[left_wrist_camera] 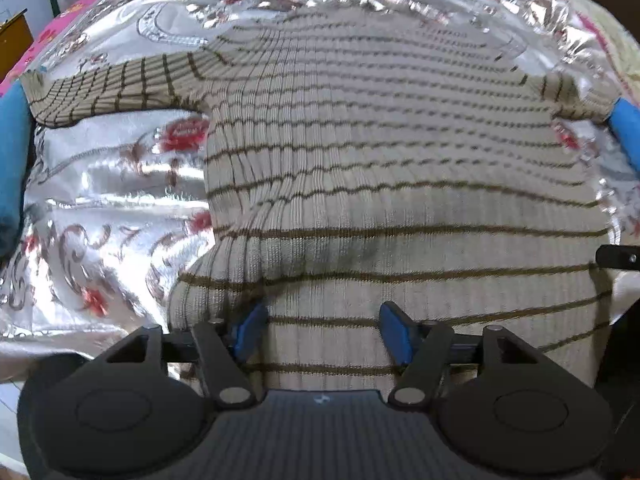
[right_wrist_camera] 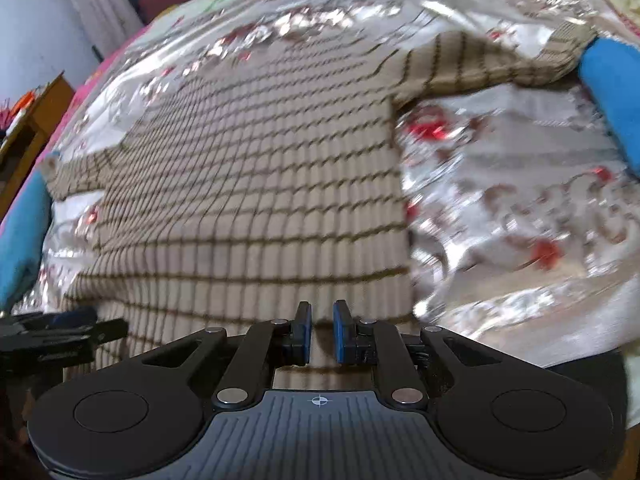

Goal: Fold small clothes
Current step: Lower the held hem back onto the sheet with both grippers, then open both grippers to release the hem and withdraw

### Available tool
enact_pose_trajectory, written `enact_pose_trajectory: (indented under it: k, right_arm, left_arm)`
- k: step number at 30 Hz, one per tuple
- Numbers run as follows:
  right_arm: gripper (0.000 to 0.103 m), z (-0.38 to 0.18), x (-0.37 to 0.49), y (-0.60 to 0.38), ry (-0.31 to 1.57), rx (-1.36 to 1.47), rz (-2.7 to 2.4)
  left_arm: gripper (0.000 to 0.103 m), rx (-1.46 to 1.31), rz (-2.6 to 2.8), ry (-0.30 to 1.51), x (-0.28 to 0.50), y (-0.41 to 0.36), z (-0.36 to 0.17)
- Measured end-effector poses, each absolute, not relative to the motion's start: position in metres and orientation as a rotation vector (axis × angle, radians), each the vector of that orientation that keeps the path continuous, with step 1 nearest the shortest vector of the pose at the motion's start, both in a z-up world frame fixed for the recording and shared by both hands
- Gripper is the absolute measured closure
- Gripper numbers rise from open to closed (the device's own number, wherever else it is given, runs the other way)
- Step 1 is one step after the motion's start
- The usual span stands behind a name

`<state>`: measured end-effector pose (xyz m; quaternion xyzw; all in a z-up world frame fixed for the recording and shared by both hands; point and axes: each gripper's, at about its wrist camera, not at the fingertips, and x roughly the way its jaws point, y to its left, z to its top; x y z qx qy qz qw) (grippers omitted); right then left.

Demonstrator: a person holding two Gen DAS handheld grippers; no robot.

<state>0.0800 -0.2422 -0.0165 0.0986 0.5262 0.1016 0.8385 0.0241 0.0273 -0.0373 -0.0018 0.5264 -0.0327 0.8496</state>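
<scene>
Left wrist view: striped sweater is lying flat, filling the centre and right of frame, long axis running bottom to top, sleeves spreading to upper left and right. Left gripper is hovering over the hem with jaws standing apart, gripping nothing. Shiny floral sheet is giving free room at left.

Right wrist view: right gripper is sitting at the hem near the garment's right edge (nearer that side), jaws nearly closed with a narrow gap; whether fabric is pinched, cannot tell. Sheet is lying bare at right.
</scene>
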Motion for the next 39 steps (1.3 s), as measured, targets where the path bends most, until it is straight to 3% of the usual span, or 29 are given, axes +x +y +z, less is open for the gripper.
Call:
enact_pose_trajectory:
  k: [16, 39]
  right_arm:
    - [0.088, -0.027, 0.075, -0.222, 1.153, 0.189, 0.25]
    - [0.083, -0.026, 0.072, -0.221, 1.148, 0.204, 0.259]
  left_arm:
    - [0.002, -0.028, -0.01, 1.158, 0.028, 0.022, -0.048]
    - [0.0, -0.116, 0.056, 1.194, 0.03, 0.028, -0.054]
